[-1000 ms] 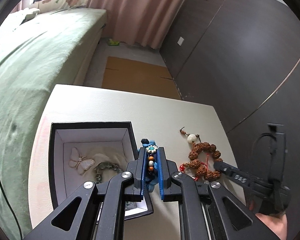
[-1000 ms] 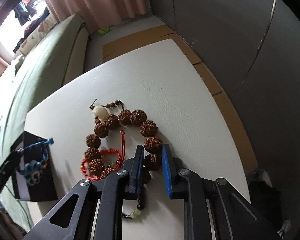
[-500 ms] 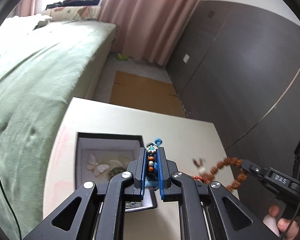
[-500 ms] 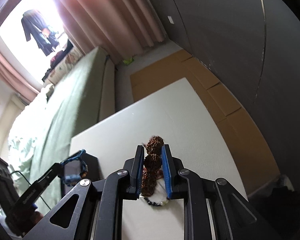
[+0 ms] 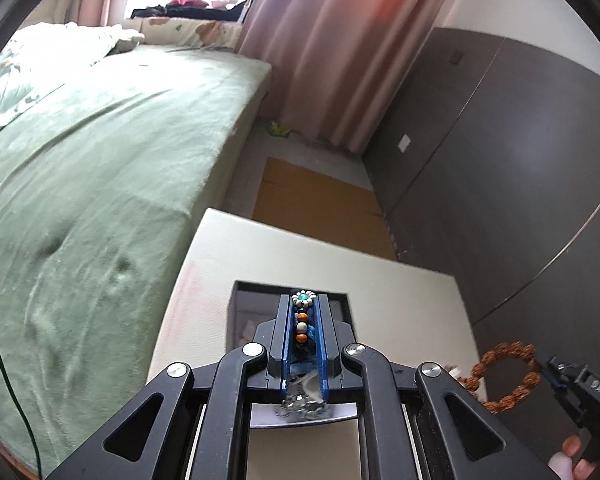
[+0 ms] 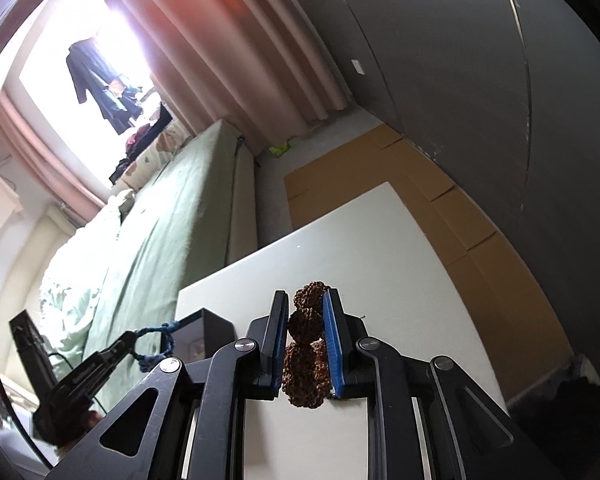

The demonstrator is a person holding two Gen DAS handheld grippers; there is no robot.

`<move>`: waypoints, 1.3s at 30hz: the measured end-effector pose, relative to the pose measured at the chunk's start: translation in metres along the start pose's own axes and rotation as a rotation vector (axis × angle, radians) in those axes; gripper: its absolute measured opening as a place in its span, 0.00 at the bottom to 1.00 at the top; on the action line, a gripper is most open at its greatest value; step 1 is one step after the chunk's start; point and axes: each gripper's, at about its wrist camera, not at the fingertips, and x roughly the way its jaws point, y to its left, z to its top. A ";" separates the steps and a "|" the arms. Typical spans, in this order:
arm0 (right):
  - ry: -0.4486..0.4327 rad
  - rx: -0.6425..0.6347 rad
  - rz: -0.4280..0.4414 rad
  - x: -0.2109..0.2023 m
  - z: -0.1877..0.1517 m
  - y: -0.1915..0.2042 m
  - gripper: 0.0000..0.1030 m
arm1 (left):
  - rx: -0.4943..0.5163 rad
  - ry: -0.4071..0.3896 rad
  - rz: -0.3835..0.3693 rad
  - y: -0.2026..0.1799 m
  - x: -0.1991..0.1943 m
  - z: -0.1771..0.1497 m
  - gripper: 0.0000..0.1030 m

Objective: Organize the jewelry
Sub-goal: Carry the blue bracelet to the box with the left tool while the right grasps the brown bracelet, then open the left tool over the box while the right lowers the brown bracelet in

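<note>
My left gripper [image 5: 304, 300] is shut on a blue cord bracelet [image 5: 301, 322] with a white flower bead and orange beads, held above the black jewelry box [image 5: 252, 300] on the white table [image 5: 400, 312]. The box's inside is mostly hidden behind the fingers. My right gripper [image 6: 306, 298] is shut on a brown seed-bead bracelet [image 6: 304, 354], lifted off the table. In the left wrist view that bracelet [image 5: 504, 376] hangs as a ring at the lower right. In the right wrist view the blue cord bracelet [image 6: 156, 346] dangles beside the box [image 6: 210, 330].
A green bed [image 5: 100, 160] runs along the table's left side. Dark wardrobe doors [image 5: 500, 160] stand to the right, pink curtains [image 5: 332, 48] at the back. Flat cardboard [image 5: 320, 204] lies on the floor beyond the table.
Both grippers have risen from the table with their bracelets. The seed-bead bracelet came off the tabletop and now hangs free. The left gripper shifted over the box.
</note>
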 end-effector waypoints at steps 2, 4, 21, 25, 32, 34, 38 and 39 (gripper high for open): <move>0.000 -0.004 0.007 0.002 0.000 0.002 0.19 | 0.005 0.029 0.019 0.002 0.007 -0.002 0.10; -0.004 -0.006 0.009 0.002 0.000 0.003 0.19 | -0.002 0.049 0.016 0.003 0.012 -0.003 0.10; -0.003 -0.049 0.108 0.025 0.000 0.030 0.19 | -0.060 0.105 -0.065 0.008 0.029 0.011 0.50; 0.004 -0.076 0.168 0.035 -0.003 0.052 0.19 | -0.077 0.086 -0.053 0.017 0.027 0.017 0.50; 0.018 -0.088 0.275 0.049 -0.014 0.089 0.19 | -0.134 0.065 -0.068 0.037 0.021 0.026 0.50; 0.028 -0.083 0.302 0.055 -0.016 0.099 0.19 | -0.148 0.057 -0.067 0.043 0.018 0.028 0.50; 0.053 -0.080 0.356 0.068 -0.021 0.117 0.19 | -0.198 0.053 -0.077 0.059 0.016 0.033 0.50; 0.058 -0.078 0.371 0.071 -0.021 0.121 0.19 | -0.209 0.051 -0.080 0.062 0.015 0.034 0.50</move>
